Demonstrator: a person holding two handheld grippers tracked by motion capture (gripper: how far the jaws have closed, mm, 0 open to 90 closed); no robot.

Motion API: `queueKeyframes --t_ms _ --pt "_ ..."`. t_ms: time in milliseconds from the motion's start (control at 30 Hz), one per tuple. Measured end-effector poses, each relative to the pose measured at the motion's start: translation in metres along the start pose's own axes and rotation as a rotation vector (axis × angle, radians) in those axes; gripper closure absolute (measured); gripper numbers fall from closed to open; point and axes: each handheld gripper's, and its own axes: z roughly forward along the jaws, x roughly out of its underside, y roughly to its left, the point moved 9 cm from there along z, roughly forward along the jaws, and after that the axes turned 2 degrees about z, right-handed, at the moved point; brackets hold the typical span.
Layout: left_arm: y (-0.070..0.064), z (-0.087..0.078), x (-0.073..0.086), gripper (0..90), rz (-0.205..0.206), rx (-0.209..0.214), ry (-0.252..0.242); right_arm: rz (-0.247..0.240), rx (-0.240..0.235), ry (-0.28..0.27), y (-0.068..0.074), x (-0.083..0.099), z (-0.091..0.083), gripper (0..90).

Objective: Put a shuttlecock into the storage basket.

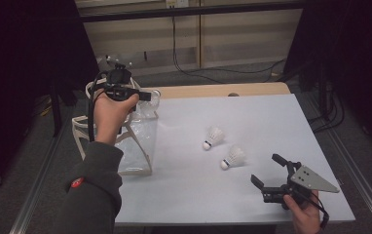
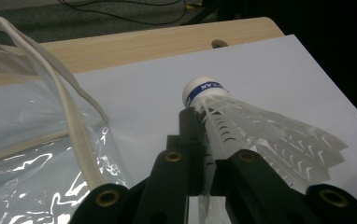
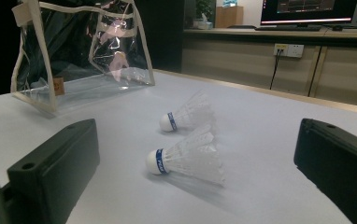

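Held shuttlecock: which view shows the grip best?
Left gripper view: the shuttlecock sits close up, feathers pinched between the left gripper's jaws, cork pointing away. In the high view the hand hides most of it. The right gripper view gives only a blur through the bag.

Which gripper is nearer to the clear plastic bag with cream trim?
Left. The left gripper, shut on a white shuttlecock, hangs right above the clear plastic bag with cream trim; the right gripper sits open across the table.
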Motion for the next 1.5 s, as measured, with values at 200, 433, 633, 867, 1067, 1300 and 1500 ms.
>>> queueKeyframes --t_ms 200,433,633,867,1067,1300,1500 --pt "0.002 -0.001 -0.001 88.8 0.002 -0.007 0.006 -0.008 -0.006 0.000 0.001 0.000 0.000 0.2" --pt "0.004 -0.002 -0.004 88.8 0.001 -0.017 0.002 0.000 -0.002 0.000 0.000 0.000 0.000 0.2" --pt "0.006 -0.004 -0.007 88.8 -0.004 -0.022 -0.001 -0.002 -0.005 -0.003 0.000 -0.001 0.000 0.2" --pt "0.008 -0.005 -0.010 88.8 -0.005 -0.032 -0.003 -0.003 -0.004 -0.003 0.000 -0.001 0.000 0.2" --pt "0.011 -0.007 -0.012 88.8 -0.012 -0.040 -0.010 -0.002 -0.007 -0.002 0.001 -0.001 0.000 0.2" --pt "0.014 -0.010 -0.013 88.8 -0.020 -0.052 -0.015 -0.001 -0.009 -0.002 0.001 -0.001 -0.001 0.2" --pt "0.018 -0.014 -0.015 88.8 -0.023 -0.062 -0.016 -0.002 -0.009 -0.002 0.000 -0.001 -0.001 0.2"
